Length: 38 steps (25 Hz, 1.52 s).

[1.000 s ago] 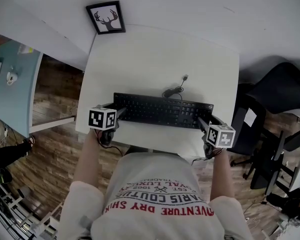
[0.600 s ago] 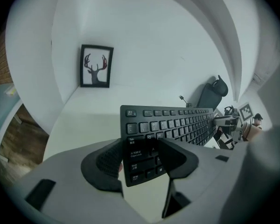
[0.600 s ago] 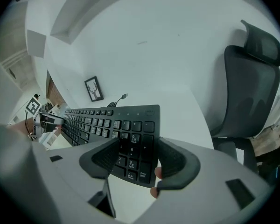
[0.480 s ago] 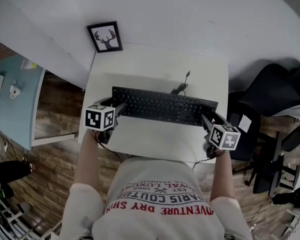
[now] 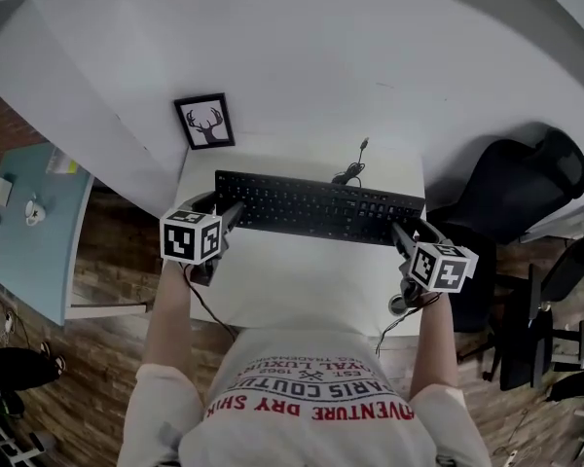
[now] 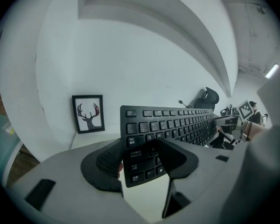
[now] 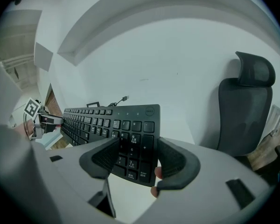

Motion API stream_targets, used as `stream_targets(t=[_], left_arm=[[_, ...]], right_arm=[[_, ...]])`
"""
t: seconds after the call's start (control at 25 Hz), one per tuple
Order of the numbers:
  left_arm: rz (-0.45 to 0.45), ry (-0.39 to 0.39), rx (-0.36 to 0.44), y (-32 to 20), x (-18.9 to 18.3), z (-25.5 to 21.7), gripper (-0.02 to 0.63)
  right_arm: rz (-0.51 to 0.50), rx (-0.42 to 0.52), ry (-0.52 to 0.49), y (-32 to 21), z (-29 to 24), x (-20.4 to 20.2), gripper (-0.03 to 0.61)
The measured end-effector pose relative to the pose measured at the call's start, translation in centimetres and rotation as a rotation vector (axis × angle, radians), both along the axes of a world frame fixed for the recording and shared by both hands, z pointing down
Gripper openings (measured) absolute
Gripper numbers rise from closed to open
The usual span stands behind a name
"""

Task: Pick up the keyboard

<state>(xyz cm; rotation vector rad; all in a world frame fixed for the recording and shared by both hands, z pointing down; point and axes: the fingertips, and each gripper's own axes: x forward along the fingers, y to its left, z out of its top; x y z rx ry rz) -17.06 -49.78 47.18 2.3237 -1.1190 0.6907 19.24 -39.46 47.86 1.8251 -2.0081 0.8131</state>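
The jaws of my left gripper (image 6: 140, 155) are clamped on the left end of the keyboard (image 5: 316, 207). Those of my right gripper (image 7: 130, 160) grip its number-pad end. The board spans between them and appears just clear of the white desk (image 5: 292, 280), with its cable (image 5: 350, 171) trailing behind. The lift looks under way. Next, I judge, both ends must rise evenly so the board doesn't twist.

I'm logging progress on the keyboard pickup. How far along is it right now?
Done: the left gripper and right gripper are each shut on an end of the keyboard. In hand: the lift; the keyboard looks tilted, apparently off the table. Left: raising it clear, with its cable lying behind it.
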Motion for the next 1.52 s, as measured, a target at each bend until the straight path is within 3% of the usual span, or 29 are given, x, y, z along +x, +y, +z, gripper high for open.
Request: stream_targets(t=[0.4,0.68,1.52], left_arm=[[0.000,0.066,0.190,-1.2,-1.1,-9.3,0.252],[0.006,0.069,0.263,-1.4,-1.6,-12.2,0.253],[-0.015,0.068,0.249,-0.9,-1.9,-11.3,0.253]], right_arm=[[-0.004,0.203,0.072,-1.4,-9.9,-1.0,0.278],[0.003,0.253,0.074,-1.5,-12.0,-1.5,0.278],[0.000,0.228,0.081,-1.4,-11.6,-1.7,0.278]])
